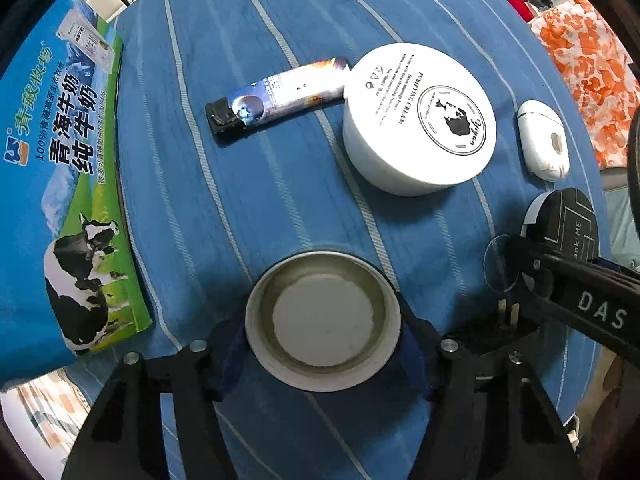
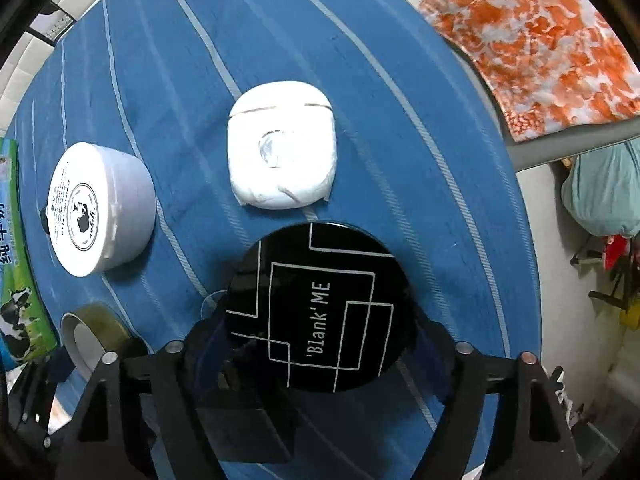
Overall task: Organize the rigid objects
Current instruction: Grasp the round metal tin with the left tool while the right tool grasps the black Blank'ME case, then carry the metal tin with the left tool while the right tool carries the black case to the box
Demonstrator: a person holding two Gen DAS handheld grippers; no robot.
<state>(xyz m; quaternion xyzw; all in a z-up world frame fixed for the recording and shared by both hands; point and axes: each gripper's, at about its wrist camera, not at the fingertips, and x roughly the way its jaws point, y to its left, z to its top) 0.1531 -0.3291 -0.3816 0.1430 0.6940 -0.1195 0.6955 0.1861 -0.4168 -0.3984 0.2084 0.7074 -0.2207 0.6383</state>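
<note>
Open blue striped cloth (image 1: 248, 208) lay ahead of my left claw (image 1: 324, 344). Beyond it, a lighter (image 1: 276, 94) touched the white cream jar (image 1: 420, 120). A milk carton (image 1: 60, 184) walled the left side; an earbud case (image 2: 280, 152) sat before my right claw (image 2: 320, 344).

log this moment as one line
left gripper: shut on tape roll | right gripper: shut on black compact | cream jar, lighter: on cloth
</note>
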